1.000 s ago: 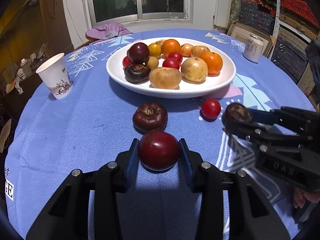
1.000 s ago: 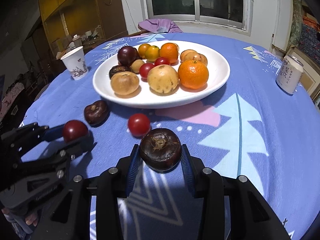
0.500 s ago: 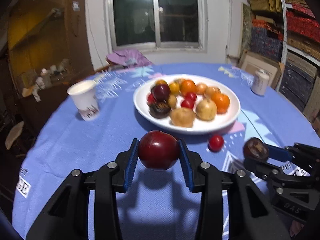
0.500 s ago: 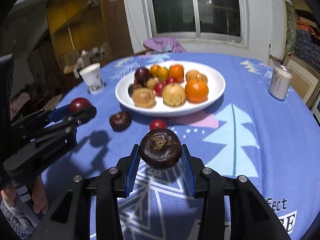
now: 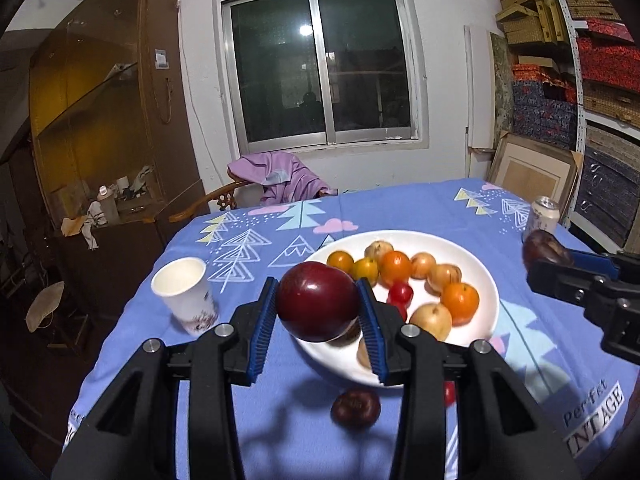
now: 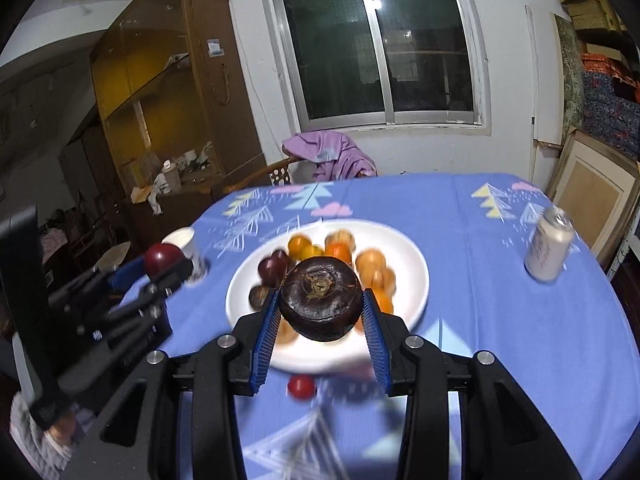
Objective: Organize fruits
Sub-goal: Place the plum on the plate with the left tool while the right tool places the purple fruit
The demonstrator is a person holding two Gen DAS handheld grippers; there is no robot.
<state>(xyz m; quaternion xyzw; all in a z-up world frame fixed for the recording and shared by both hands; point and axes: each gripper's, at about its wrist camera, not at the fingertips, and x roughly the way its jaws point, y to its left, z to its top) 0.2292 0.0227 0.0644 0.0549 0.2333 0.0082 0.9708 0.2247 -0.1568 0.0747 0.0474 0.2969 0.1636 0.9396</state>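
My left claw [image 5: 318, 316] grips a red plum [image 5: 318, 307], my right claw [image 6: 320, 314] a dark brown fruit [image 6: 320, 302] — both raised above the desk [image 5: 280, 420], presumably bound for the white plate [image 5: 486, 280].

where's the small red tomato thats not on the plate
In the right wrist view the small red tomato lies on the blue tablecloth just in front of the white plate, below the right gripper.
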